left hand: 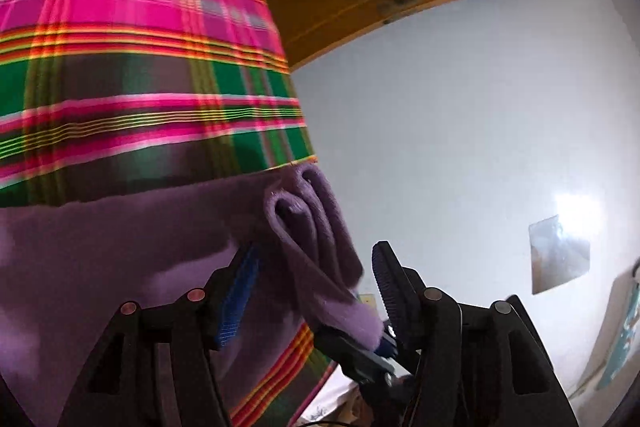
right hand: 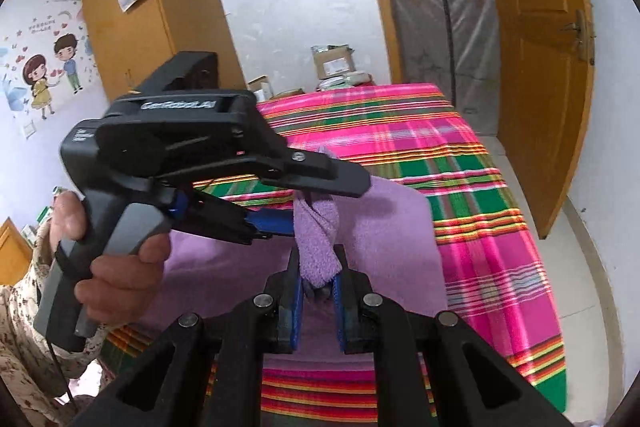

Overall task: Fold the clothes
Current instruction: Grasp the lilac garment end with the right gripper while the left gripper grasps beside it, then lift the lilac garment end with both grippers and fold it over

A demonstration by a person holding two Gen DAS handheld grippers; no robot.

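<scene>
Your right claw [right hand: 318,291] is clenched on a bunched fold of the purple towel [right hand: 384,227]: in the right wrist view the rolled edge of the cloth runs down between the two blue pads [right hand: 297,311] and is pinched there. The rest of the towel hangs and spreads away from that pinch, draped over the bed [right hand: 480,187], which is covered in a pink, green and orange plaid sheet.

Your left claw [right hand: 320,199] reaches in from the left of that view, turned on its side, with your left hand [right hand: 116,267] wrapped around its grey grip. Its jaws stand apart, one above and one below the same bunched edge of the towel. In the left wrist view the thick folded roll of the towel [left hand: 312,251] passes between the left claw [left hand: 312,287] fingers; the blue pad [left hand: 240,295] on one side lies against the cloth, while the black ribbed finger [left hand: 386,279] on the other side stands clear of it, so this claw is released and not gripping.

A yellow wooden door [right hand: 536,47] stands open beyond the bed, and a wooden wardrobe [right hand: 160,27] stands against the far wall.
</scene>
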